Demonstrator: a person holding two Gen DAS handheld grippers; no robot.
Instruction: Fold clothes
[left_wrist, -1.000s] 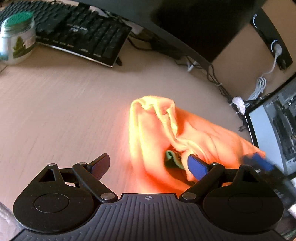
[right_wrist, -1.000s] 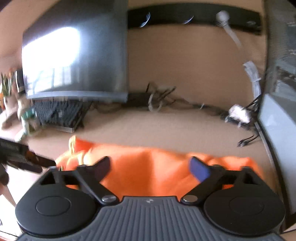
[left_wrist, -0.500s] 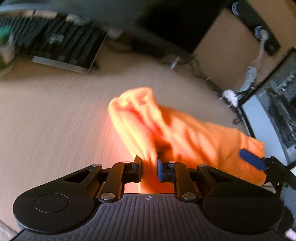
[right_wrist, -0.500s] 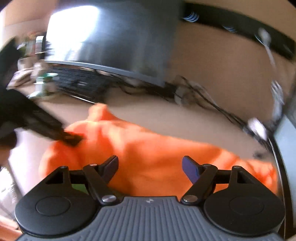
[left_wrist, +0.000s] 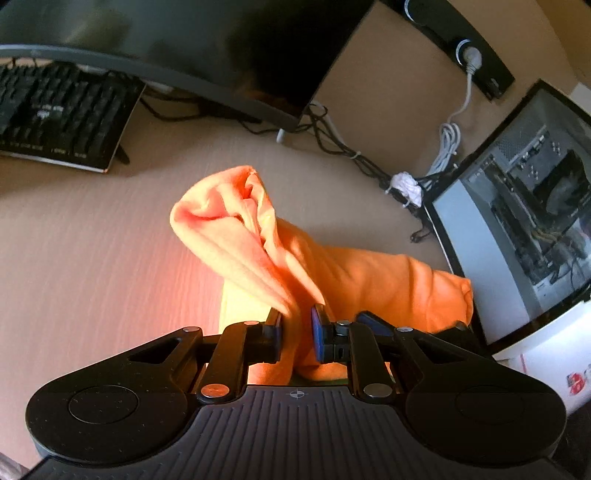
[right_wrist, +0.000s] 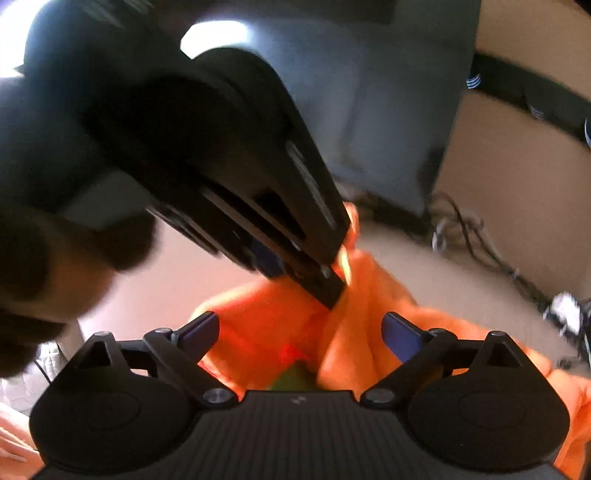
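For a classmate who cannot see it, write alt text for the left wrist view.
The left tool is shut on a bunched fold of an orange garment lying on a pale wooden desk. Behind it are a black keyboard, a dark monitor and tangled cables.

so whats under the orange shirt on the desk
Only the pale wooden desk shows around the orange shirt, which the left gripper pinches. A green patch peeks from its folds; anything else beneath is covered.

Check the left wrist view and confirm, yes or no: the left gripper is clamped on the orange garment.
Yes: the left gripper has its blue pads pinched together on a bunched fold of the orange garment.
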